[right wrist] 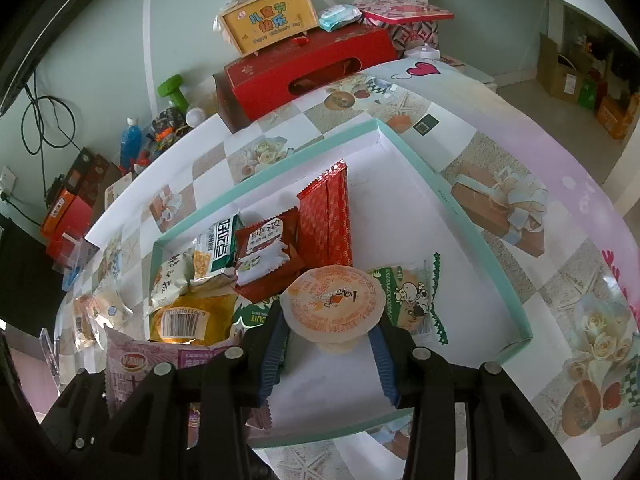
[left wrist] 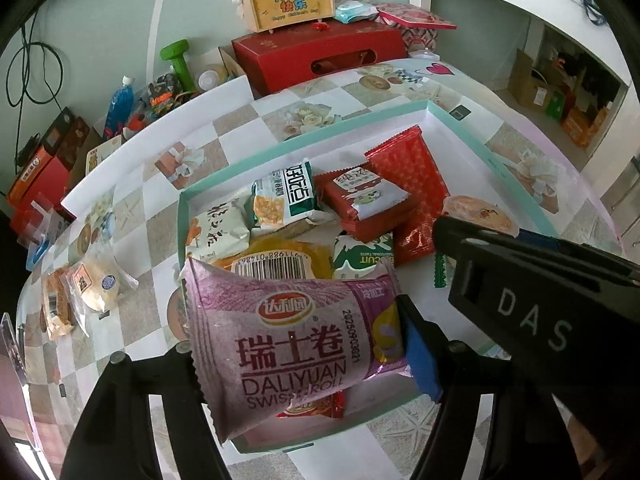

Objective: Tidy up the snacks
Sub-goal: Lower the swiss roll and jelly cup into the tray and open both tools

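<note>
Teal-walled and white inside, one shallow cardboard tray (right wrist: 472, 220) is sitting on one table (right wrist: 540, 152) covered with a checked, flower-printed cloth. Inside the tray, snacks are lying crowded toward its left end: one long red foil pack (right wrist: 326, 216) near the middle, one yellow packet (right wrist: 188, 320) with a barcode against the left wall, one red pouch with a white label (right wrist: 268, 256) beside the foil pack, one green-and-white packet (right wrist: 216, 250) and one cream packet (right wrist: 168, 284) at the left corner, and one green cow-print biscuit packet (right wrist: 412, 296) lying to the right of the rest. Two clear-wrapped pastries (left wrist: 92, 288) are lying on the cloth just outside the tray's left wall.

Beyond the tray's far wall one red gift box (right wrist: 308, 76) is carrying one yellow carry-case (right wrist: 268, 20).

Over the tray's near edge, the left gripper (left wrist: 296, 348) is clamping one purple Swiss roll packet (left wrist: 288, 344) between its fingers, lifted clear of the pile. Over the tray's white floor, the right gripper (right wrist: 330, 350) is standing partly spread, its blue pads (right wrist: 382, 360) pinching one orange-lidded jelly cup (right wrist: 332, 300) by the sides.
</note>
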